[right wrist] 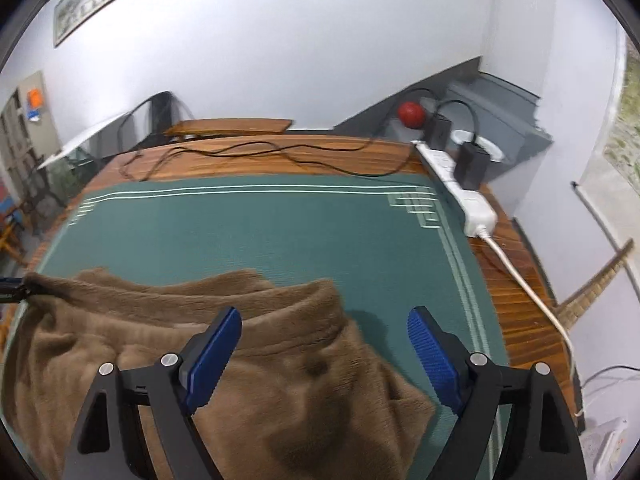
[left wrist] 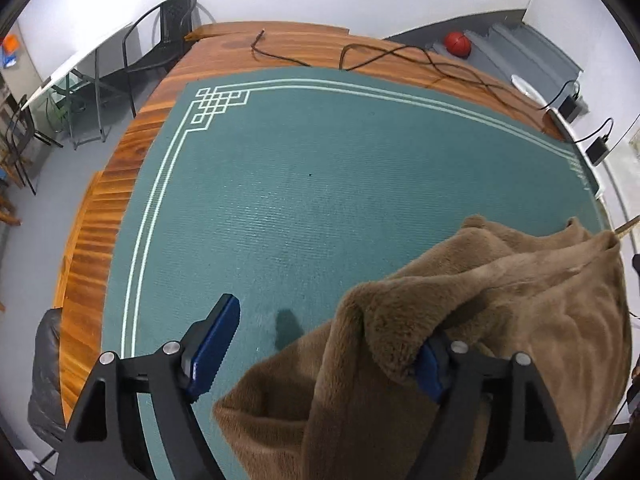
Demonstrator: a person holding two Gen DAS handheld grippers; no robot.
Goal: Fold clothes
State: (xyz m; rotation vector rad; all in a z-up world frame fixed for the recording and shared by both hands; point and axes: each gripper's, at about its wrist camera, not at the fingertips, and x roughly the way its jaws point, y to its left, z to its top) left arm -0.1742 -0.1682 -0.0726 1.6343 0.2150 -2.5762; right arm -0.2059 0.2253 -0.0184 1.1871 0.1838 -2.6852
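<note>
Nearest the left wrist camera, a fold of the brown fleece garment [left wrist: 460, 340] drapes over the right-hand finger of the left gripper [left wrist: 320, 344], hiding most of its blue ribbed pad; the other finger [left wrist: 212, 344] stands bare and well apart from it, so the fingers are spread wide, with plush cloth hanging between them and over one. The right wrist view shows what this one does not — the right gripper [right wrist: 324, 352] with both blue pads [right wrist: 214, 356] exposed, fingers wide open, hovering above the garment [right wrist: 240, 380] without holding it. There the fleece lies heaped on the near part of the green mat [right wrist: 280, 232], a rounded collar-like edge at its far side, and one corner at the far left pulled up into a point.

The mat is finely ribbed with pale border lines and a squared fret corner [left wrist: 218, 104], and it covers a striped wooden tabletop [left wrist: 100, 216]. Black cables [left wrist: 420, 60] loop across the far wood. Only the right view shows the white power strip [right wrist: 460, 188] with its black adapters; both show a red ball [left wrist: 458, 44] beyond the tabletop.
</note>
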